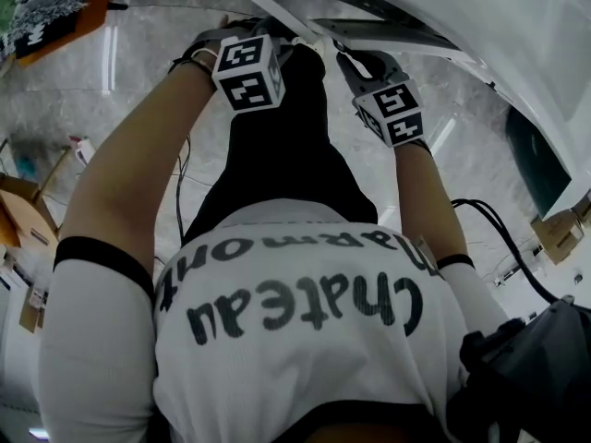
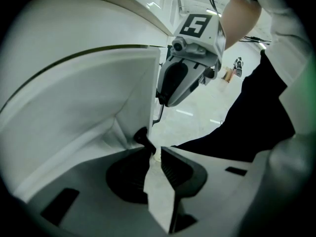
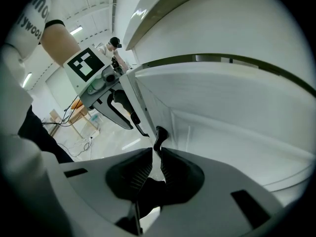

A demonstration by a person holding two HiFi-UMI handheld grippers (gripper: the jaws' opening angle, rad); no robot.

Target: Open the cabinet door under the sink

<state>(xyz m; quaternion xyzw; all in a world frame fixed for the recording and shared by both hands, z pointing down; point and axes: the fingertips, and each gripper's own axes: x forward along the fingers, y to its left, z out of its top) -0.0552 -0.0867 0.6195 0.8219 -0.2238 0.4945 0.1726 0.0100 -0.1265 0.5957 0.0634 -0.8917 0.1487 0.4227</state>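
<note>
On handles [image 2: 143, 136] [image 3: 159, 136]: left claw [image 2: 155, 151] (right claw [image 3: 156, 151] too) clamped.

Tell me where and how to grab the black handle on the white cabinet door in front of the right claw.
Pinch the handle across its thin sides, where it stands off the cabinet door near the free edge. It is a slim strip, so come head-on from the door's front, one jaw each side. The right claw looks shut on it that way.
</note>
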